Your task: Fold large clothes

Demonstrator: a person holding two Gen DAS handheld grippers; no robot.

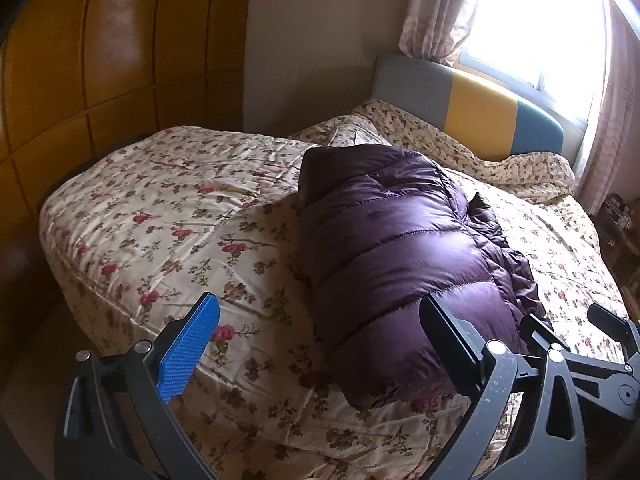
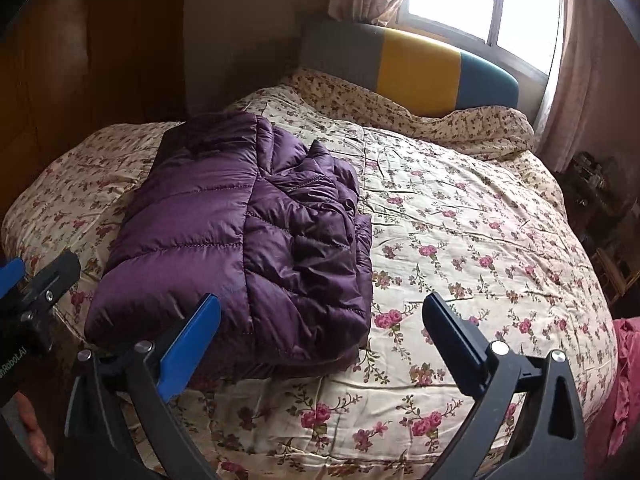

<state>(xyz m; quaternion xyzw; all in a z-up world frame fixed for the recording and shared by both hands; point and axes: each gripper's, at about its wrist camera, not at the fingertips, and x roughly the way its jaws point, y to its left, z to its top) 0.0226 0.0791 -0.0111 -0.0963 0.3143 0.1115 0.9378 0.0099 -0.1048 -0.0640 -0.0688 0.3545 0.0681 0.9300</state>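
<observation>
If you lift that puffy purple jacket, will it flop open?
Probably. The folded purple quilted puffer jacket looks soft and airy, so likely light and floppy; its loose crumpled layers could unfold. Its shiny fabric may slip on the floral bedspread.

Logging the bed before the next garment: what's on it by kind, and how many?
Purple puffer jacket, folded: 1
Floral quilt: 1
Small-print floral bedding bunched at the headboard: 1
Total: 3

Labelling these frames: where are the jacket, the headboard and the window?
jacket (image 2: 224, 216), right wrist view, smooth quilted top panel.
headboard (image 2: 420, 68), right wrist view, yellow middle section.
window (image 2: 528, 12), right wrist view, bright right pane.
</observation>
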